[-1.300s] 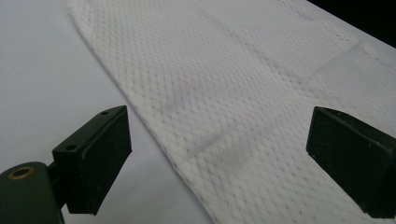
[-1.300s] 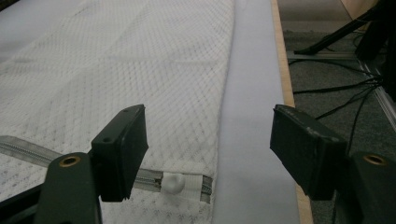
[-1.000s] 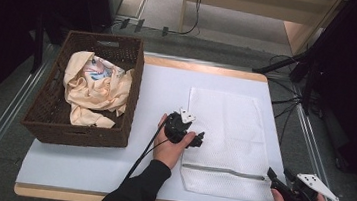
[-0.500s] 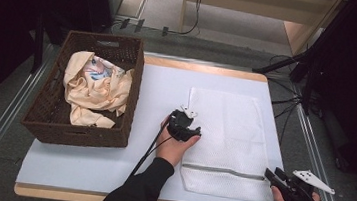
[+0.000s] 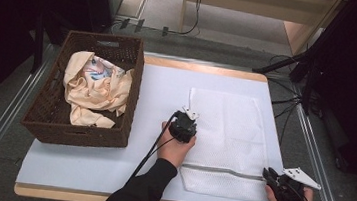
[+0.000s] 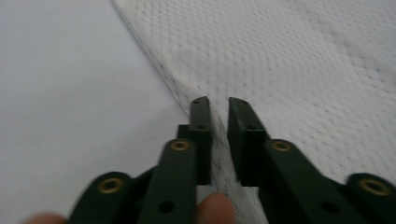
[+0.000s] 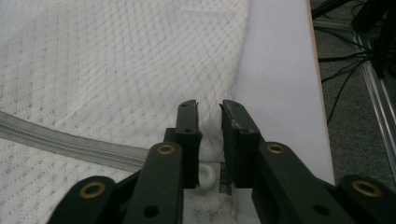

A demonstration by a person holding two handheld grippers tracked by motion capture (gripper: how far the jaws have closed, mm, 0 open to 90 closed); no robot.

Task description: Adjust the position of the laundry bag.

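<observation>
A white mesh bag (image 5: pixel 226 130) lies flat on the pale table (image 5: pixel 157 88), with a grey zipper (image 5: pixel 219 171) running across its near end. My left gripper (image 5: pixel 188 131) stands at the bag's left edge. In the left gripper view its jaws (image 6: pixel 218 100) have just been closing and now pinch a ridge of the mesh (image 6: pixel 289 56). My right gripper (image 5: pixel 265 172) is at the bag's right edge by the zipper's end. Its jaws (image 7: pixel 208 105) have just been closing too, and hold bunched mesh (image 7: pixel 116 60) beside the zipper (image 7: pixel 60 142) and a white pull (image 7: pixel 208 175).
A brown wicker basket (image 5: pixel 134 96) stands on the table's left side with a peach cloth (image 5: pixel 94 89) crumpled inside. Past the table's right edge, a metal rail (image 5: pixel 312 145) and cables run along the floor.
Both grippers' jaws stood open over the bag's edges a second ago and have closed onto the mesh. Both hands have barely shifted.
</observation>
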